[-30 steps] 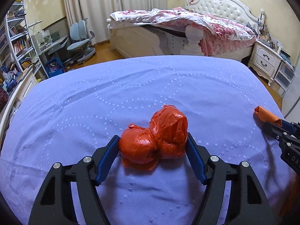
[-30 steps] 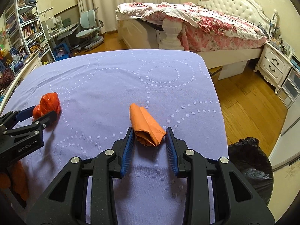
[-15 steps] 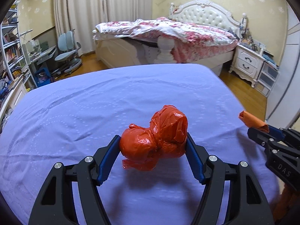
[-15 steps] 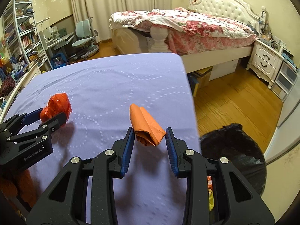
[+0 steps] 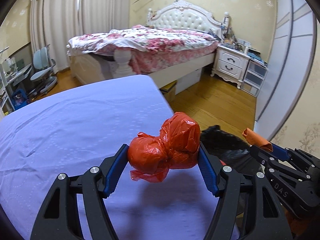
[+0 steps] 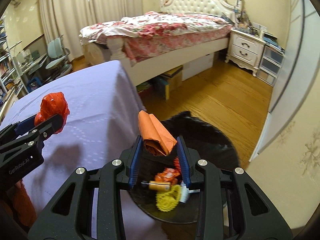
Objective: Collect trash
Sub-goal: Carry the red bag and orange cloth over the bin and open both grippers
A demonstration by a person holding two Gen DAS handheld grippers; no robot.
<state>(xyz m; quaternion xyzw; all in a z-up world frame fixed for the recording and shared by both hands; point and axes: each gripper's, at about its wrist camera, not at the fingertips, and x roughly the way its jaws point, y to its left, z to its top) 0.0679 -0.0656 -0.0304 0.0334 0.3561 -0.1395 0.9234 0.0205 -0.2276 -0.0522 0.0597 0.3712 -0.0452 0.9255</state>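
A knotted red plastic bag (image 5: 166, 150) sits clamped between the left gripper (image 5: 163, 160) pads, lifted above the lavender-covered worktop (image 5: 70, 130) near its edge. The right gripper (image 6: 160, 152) pinches a rolled orange paper (image 6: 156, 136) directly over the black trash bag (image 6: 210, 140), which holds wrappers.

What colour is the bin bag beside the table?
Black bin bag, clearest in the right wrist view.
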